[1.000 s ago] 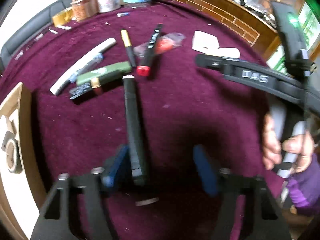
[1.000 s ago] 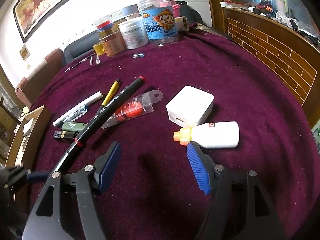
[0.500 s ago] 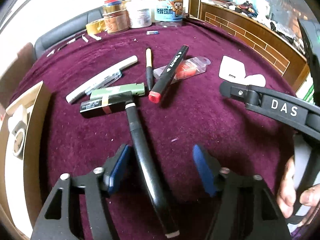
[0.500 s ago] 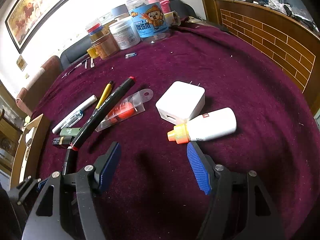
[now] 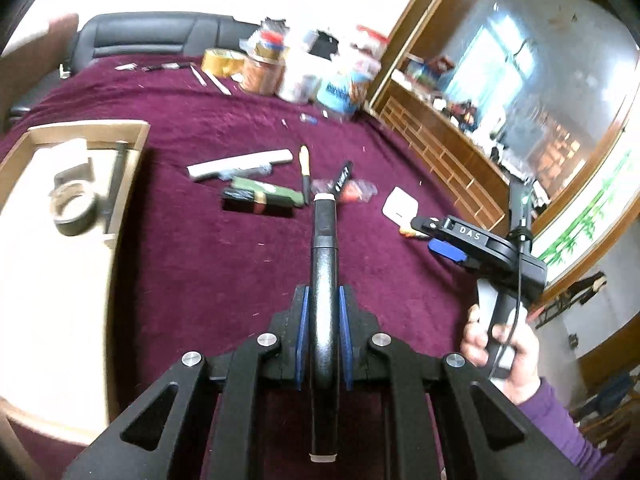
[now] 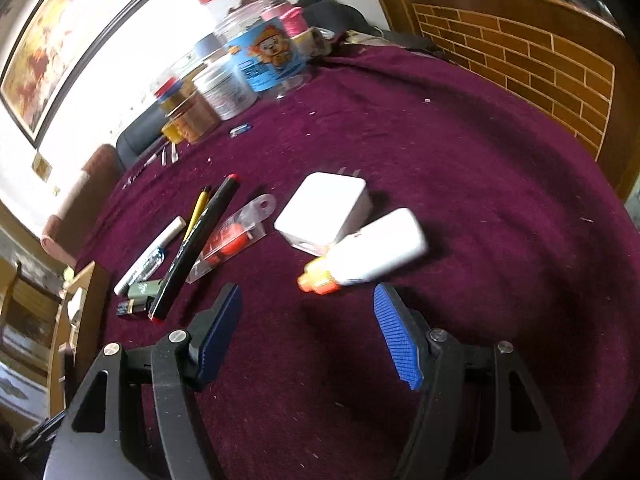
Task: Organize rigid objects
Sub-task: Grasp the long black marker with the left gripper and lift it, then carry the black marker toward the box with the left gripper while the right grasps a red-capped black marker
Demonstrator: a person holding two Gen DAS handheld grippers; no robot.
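A shallow light-wood tray (image 5: 132,168) at the left edge of the maroon velvet tablecloth (image 5: 200,264) holds a grey roll of tape (image 5: 74,210) and a dark rod (image 5: 114,184). The left gripper (image 5: 323,334) is clenched on a long black marker pen (image 5: 325,280), lifted above the cloth, its white-banded end pointing away. The right gripper (image 6: 308,336) is spread wide and holds nothing, hovering just before a white glue bottle with an orange cap (image 6: 372,252), which leans against a white square charger (image 6: 324,212).

Two hand-held grippers (image 5: 324,336) (image 6: 308,332); one white charger (image 6: 324,216); one glue bottle (image 6: 372,252); one wooden tray (image 5: 132,168)
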